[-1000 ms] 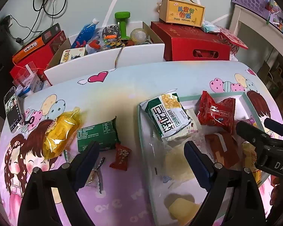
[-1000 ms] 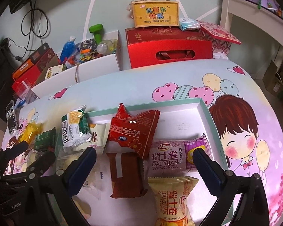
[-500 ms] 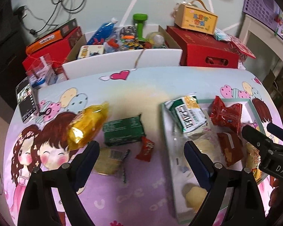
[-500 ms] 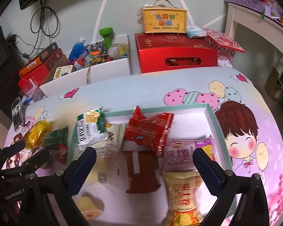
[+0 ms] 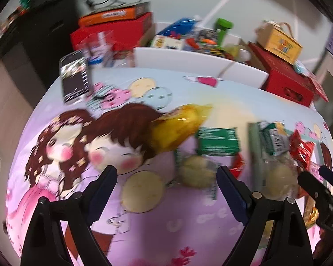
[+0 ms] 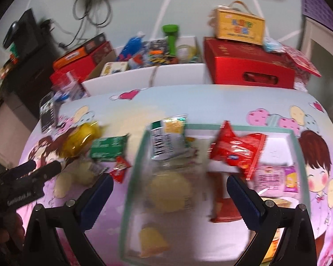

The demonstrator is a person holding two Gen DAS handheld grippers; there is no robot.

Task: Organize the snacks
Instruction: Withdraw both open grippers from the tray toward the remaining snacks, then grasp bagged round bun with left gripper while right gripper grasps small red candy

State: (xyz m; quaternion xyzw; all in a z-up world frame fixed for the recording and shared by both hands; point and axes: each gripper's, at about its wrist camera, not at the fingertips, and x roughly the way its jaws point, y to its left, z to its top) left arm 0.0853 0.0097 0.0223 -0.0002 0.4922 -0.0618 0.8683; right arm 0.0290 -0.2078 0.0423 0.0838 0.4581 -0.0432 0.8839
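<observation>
Both views are blurred by motion. My left gripper [image 5: 165, 177] is open and empty above the cartoon tablecloth, left of the tray [image 5: 254, 155]. Ahead of it lie a yellow bag [image 5: 179, 128], a green packet [image 5: 217, 141], a clear-wrapped pale cake [image 5: 197, 173] and a small red candy [image 5: 238, 166]. My right gripper [image 6: 169, 184] is open over the tray [image 6: 133, 177], holding nothing. Inside the tray lie a green-white packet [image 6: 166, 139], a red packet [image 6: 237, 148], a pink roll packet [image 6: 275, 179], a brown packet [image 6: 224, 204] and a pale cake [image 6: 168, 190].
A phone [image 5: 74, 79] lies at the table's far left corner. Behind the table stand a white box of toys [image 5: 199, 64], a red carry box [image 6: 248, 68] with a yellow box [image 6: 239, 26] on top, and stacked red and orange boxes [image 5: 113, 26].
Both grippers have swung to the left across the table and rolled a little. The left one has left the tray's edge and now hangs over the loose snacks. Both stay open.
</observation>
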